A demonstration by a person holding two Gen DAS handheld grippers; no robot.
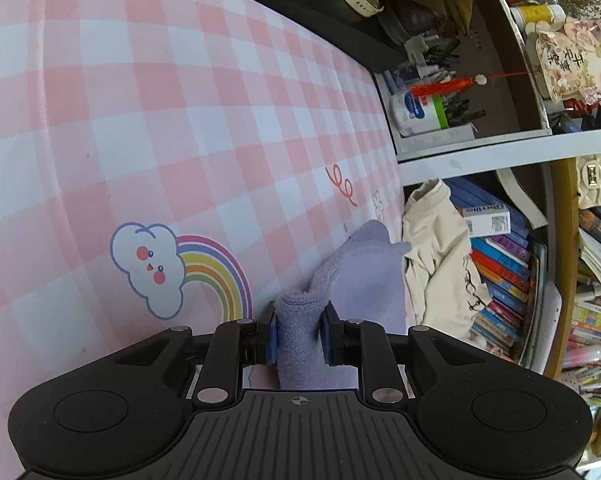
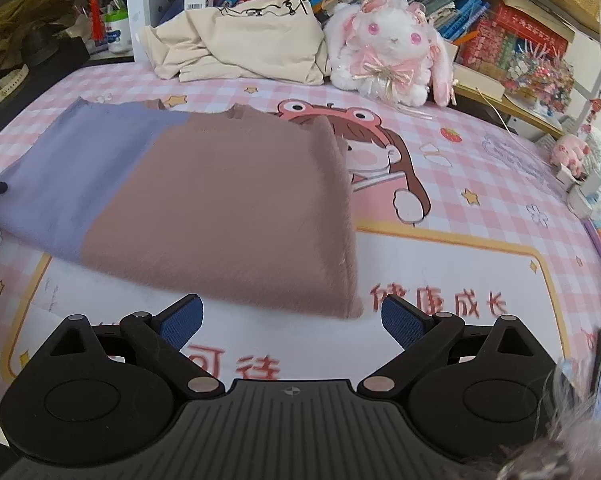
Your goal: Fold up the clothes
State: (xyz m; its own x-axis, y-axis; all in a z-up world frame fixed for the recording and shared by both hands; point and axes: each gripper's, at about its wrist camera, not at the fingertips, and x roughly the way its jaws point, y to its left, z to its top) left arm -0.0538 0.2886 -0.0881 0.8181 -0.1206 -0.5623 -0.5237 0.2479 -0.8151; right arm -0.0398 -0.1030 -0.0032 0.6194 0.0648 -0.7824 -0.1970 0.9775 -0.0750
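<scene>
The soft two-tone garment, lavender on its left part and dusty brown on its right (image 2: 204,200), lies partly folded on the pink-checked cartoon-printed surface (image 2: 480,240), its brown layer doubled over toward the middle. The left gripper (image 1: 299,334) is clenched on a bunched lavender edge at the far left end, while the right gripper (image 2: 292,320) hovers with fingers spread wide just short of the near brown corner, grasping nothing. A pull from the left alone would likely drag the whole stack sideways and undo the brown fold, since the right end is unpinned. The bunched pinch may also crease the lavender edge, and a cream crumpled garment (image 2: 240,44) waits close behind.
</scene>
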